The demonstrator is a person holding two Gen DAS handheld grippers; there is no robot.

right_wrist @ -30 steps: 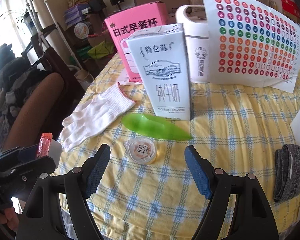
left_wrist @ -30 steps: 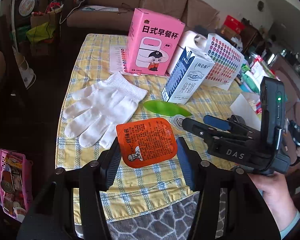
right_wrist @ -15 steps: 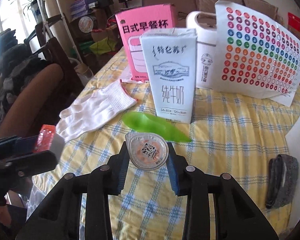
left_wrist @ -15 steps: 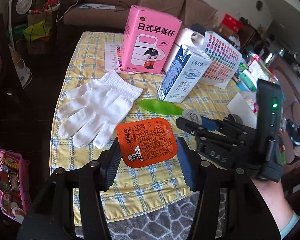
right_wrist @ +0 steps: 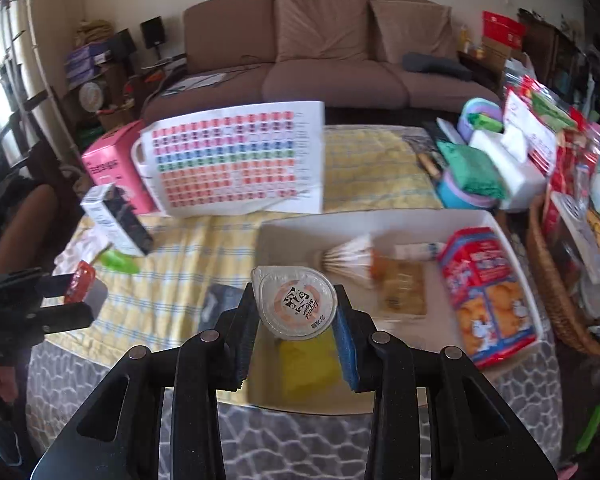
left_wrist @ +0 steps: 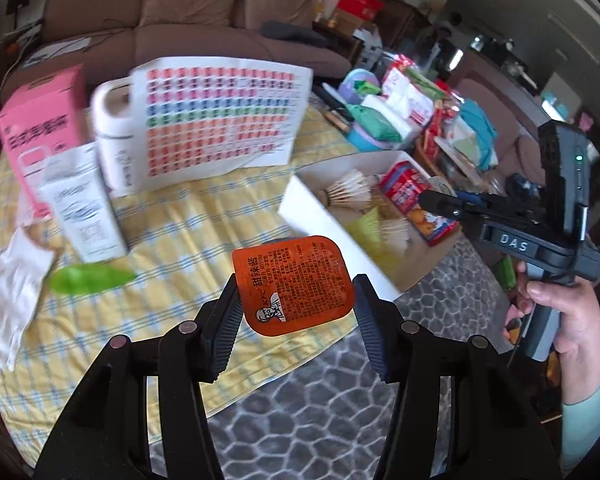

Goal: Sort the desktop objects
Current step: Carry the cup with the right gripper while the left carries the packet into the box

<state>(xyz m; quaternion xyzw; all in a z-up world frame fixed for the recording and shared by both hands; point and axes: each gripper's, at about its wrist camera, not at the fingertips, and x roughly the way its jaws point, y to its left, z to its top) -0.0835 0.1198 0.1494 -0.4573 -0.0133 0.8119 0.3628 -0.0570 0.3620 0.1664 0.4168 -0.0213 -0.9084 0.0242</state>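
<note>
My left gripper (left_wrist: 296,312) is shut on an orange sauce packet (left_wrist: 294,286), held in the air over the near edge of the yellow checked tablecloth (left_wrist: 204,216). My right gripper (right_wrist: 296,318) is shut on a round foil-lidded liquid sugar cup (right_wrist: 296,302), held above the near end of a white open box (right_wrist: 380,220). In the left wrist view the right gripper (left_wrist: 440,202) reaches over that white box (left_wrist: 300,208), gripped by a hand (left_wrist: 560,312). In the right wrist view the left gripper (right_wrist: 74,294) with the orange packet (right_wrist: 80,280) is at the far left.
The box holds shuttlecocks (right_wrist: 350,260), a red snack pack (right_wrist: 484,288) and a yellow item (right_wrist: 308,364). A milk carton (left_wrist: 86,216), pink box (left_wrist: 40,128), sticker sheet (left_wrist: 220,116), green leaf-shaped piece (left_wrist: 88,280) and white glove (left_wrist: 8,292) stand left. A wicker basket (right_wrist: 560,308) sits right.
The right gripper closed on the sugar cup and lifted it off the cloth. Both grippers then swung right with their loads, from beside the glove and carton toward the white box.
</note>
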